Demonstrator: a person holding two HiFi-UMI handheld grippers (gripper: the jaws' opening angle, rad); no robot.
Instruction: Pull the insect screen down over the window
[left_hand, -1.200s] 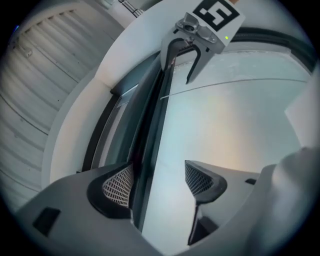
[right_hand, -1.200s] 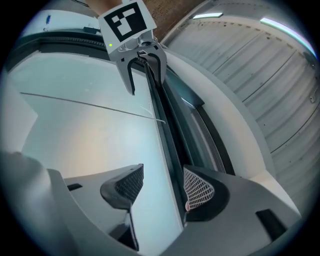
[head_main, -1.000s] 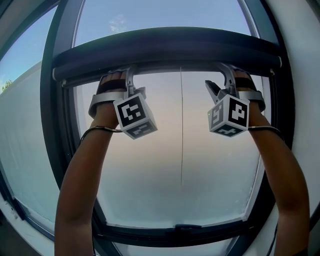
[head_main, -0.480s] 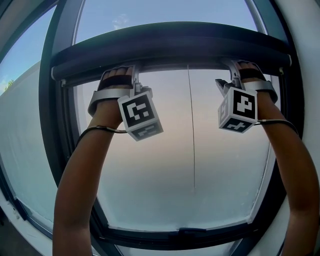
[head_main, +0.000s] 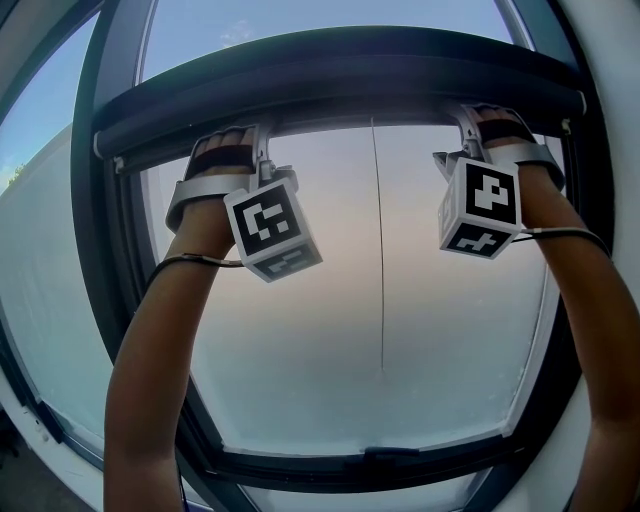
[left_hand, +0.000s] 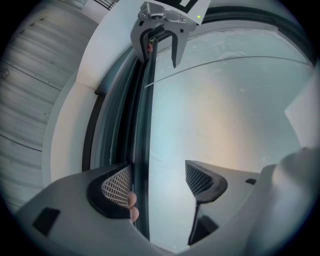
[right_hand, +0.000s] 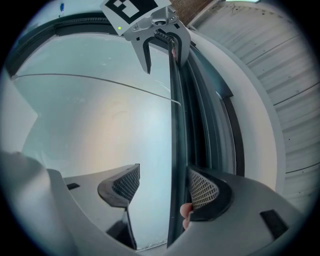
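Head view: bar (head_main: 340, 110) seemingly between fingers (head_main: 262, 152)

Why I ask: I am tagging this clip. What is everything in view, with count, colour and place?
screen bar: one, dark, across the top.
pane: one, hazy pale, below the bar.
window frame: one, dark, round the pane.
cord: one, thin dark, hanging down the pane's middle.
sky: one patch, blue, above the bar.
slatted panel: one, pale grey, beside the window.
left tongs: one, grey, at the bar's left part, open, bar beside one pad.
right tongs: one, grey, at the bar's right part, jaws just been opening, bar between them.
marker cubes: two, black-and-white, one on each tongs.
arms: two, bare, raised to the bar.
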